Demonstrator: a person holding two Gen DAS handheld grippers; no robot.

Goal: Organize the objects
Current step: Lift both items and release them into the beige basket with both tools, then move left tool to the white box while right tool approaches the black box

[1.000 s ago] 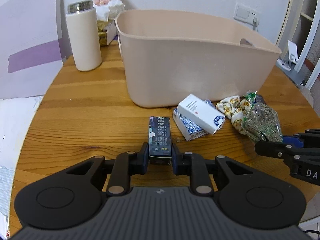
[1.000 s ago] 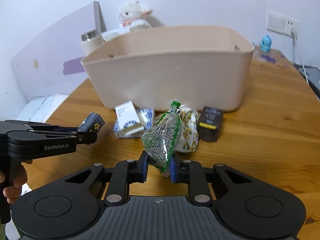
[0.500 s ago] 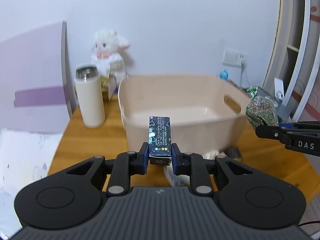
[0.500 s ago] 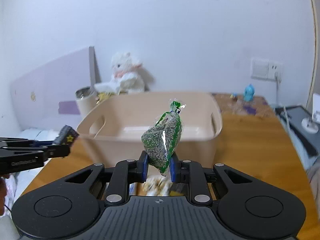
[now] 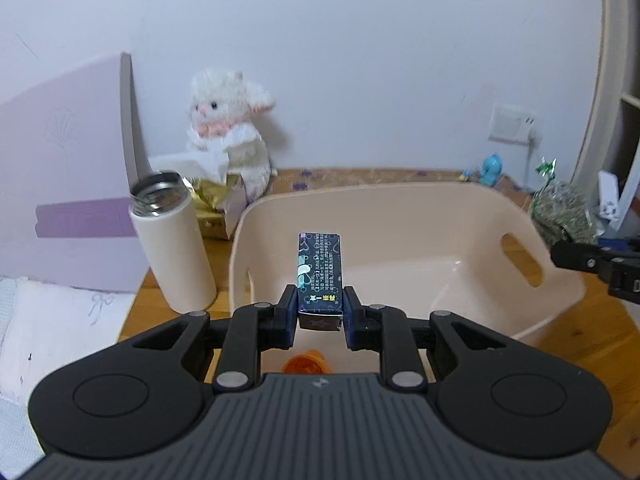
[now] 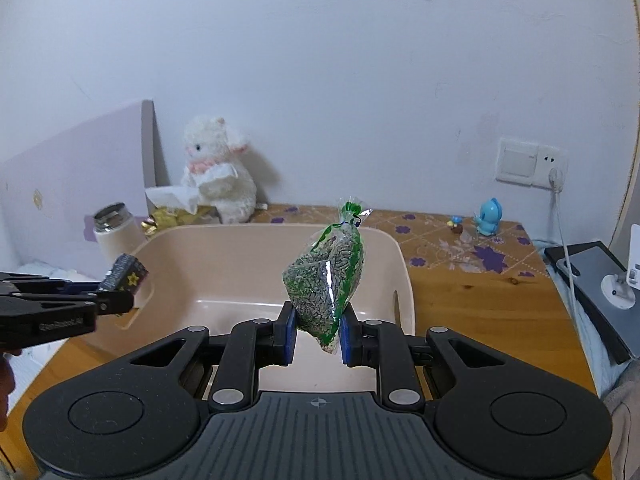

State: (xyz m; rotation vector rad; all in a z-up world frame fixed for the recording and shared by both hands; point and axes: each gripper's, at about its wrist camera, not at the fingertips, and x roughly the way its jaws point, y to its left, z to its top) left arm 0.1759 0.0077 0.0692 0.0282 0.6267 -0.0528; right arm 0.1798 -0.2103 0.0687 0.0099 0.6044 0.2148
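- The left gripper (image 5: 320, 316), low in the centre of its own view, has its jaws closed tight on the near end of a dark printed box (image 5: 319, 270); the box juts forward over the beige tub (image 5: 560, 280).
- The right gripper (image 6: 318, 338) is likewise pinched shut on the lower part of a clear bag of greenish pellets (image 6: 326, 276), which stands up at centre frame, its tied neck leaning right.
- The tub fills the middle of both views, with the table's wood visible right of it. Its floor looks bare except for something orange (image 5: 307, 363) peeking out just under the left gripper.
- A white flask (image 5: 172, 240) and a plush lamb (image 5: 228, 136) sit at left, outside the tub.
- I'd say this is the carry-and-drop step: both items are up in the air over the tub.
- Next, each gripper should dip inside the rim and spread its jaws, keeping the two clear of each other.
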